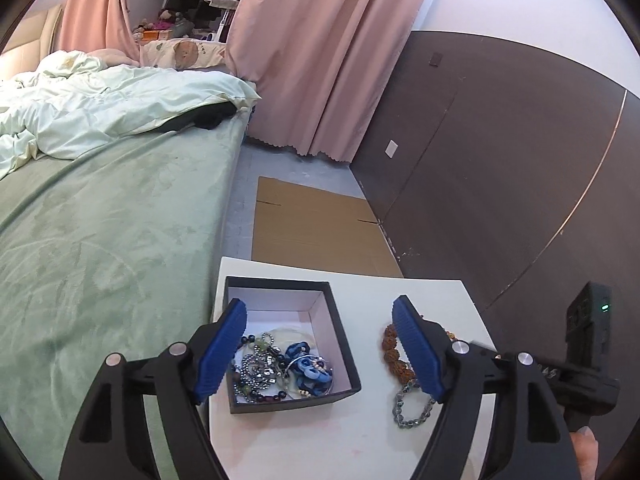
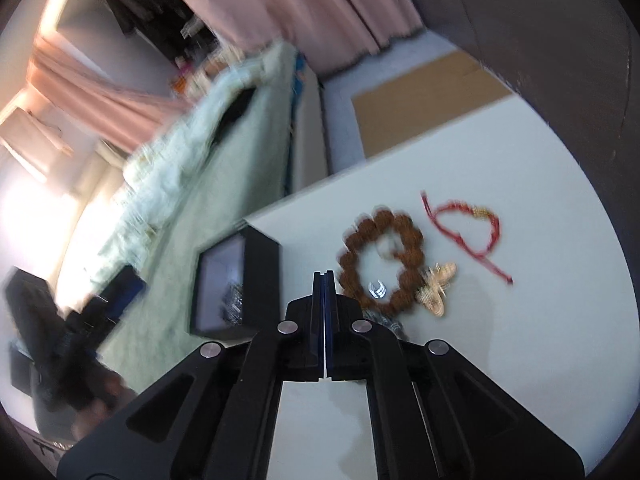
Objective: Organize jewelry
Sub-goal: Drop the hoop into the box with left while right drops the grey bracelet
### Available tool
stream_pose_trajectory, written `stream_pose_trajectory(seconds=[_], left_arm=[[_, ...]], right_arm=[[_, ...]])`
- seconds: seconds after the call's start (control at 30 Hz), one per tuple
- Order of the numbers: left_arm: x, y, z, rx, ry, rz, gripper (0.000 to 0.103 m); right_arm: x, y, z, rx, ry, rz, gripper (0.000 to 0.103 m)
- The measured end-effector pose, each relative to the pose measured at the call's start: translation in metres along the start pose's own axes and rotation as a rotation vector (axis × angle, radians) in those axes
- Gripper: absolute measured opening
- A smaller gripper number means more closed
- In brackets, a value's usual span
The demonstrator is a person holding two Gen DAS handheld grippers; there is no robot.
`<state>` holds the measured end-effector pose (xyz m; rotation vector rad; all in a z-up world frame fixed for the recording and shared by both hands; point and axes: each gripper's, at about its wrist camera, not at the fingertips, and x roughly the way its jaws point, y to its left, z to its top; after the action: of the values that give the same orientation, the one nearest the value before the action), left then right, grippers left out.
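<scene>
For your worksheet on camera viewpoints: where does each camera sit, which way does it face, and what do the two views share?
Left wrist: on the left gripper, open, looking down at the black cardboard jewelry box on the white table; a fingertip shows.
Right wrist: on the right gripper, shut, facing the brown beaded bracelet and red cord bracelet.
Shared: box, table, brown bracelet.

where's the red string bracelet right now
In the right wrist view the red string bracelet lies loose on the white table, right of the brown bead bracelet and just beyond the straw-coloured charm.
</scene>
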<state>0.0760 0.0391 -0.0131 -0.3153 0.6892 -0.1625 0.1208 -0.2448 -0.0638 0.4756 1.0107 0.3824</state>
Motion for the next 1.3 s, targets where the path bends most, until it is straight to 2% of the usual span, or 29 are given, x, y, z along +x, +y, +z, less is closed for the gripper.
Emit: stream_pose_trajectory(seconds=[0.03, 0.1, 0.13, 0.43, 0.5, 0.53, 0.6, 0.73, 0.9, 1.07, 1.3], left_arm=[[0.0, 0.001, 0.001, 0.0, -0.002, 0.001, 0.073], [-0.002, 0.003, 0.002, -0.005, -0.008, 0.001, 0.076], [-0.004, 0.005, 0.003, -0.013, -0.014, 0.002, 0.077], [-0.009, 0.015, 0.005, -0.044, -0.017, 0.0, 0.079], [-0.01, 0.015, 0.005, -0.043, -0.018, 0.001, 0.079], [-0.011, 0.015, 0.005, -0.043, -0.02, 0.001, 0.079], [-0.013, 0.016, 0.005, -0.044, -0.021, 0.001, 0.079], [-0.016, 0.02, 0.005, -0.053, -0.024, 0.002, 0.079], [-0.019, 0.027, 0.005, -0.069, -0.025, 0.004, 0.079], [-0.023, 0.033, 0.008, -0.083, -0.032, 0.004, 0.095], [-0.016, 0.043, 0.009, -0.096, 0.013, 0.036, 0.095]], right_arm=[[0.006, 0.0, -0.002, -0.006, 0.027, -0.023, 0.023], [0.013, -0.003, -0.007, -0.014, 0.05, -0.061, 0.043], [0.014, -0.004, -0.009, -0.021, 0.051, -0.082, 0.047], [0.042, -0.011, -0.021, -0.063, 0.172, -0.162, 0.047], [0.05, -0.012, -0.025, -0.08, 0.192, -0.201, 0.047], [0.052, -0.012, -0.026, -0.08, 0.193, -0.212, 0.039], [0.055, -0.015, -0.026, -0.074, 0.199, -0.212, 0.01], [0.042, -0.003, -0.024, -0.094, 0.146, -0.162, 0.01], [0.022, 0.025, -0.02, -0.117, 0.066, -0.015, 0.01], [0.008, 0.05, -0.014, -0.144, -0.017, 0.057, 0.01], [0.001, 0.078, -0.012, -0.174, -0.095, 0.163, 0.01]])
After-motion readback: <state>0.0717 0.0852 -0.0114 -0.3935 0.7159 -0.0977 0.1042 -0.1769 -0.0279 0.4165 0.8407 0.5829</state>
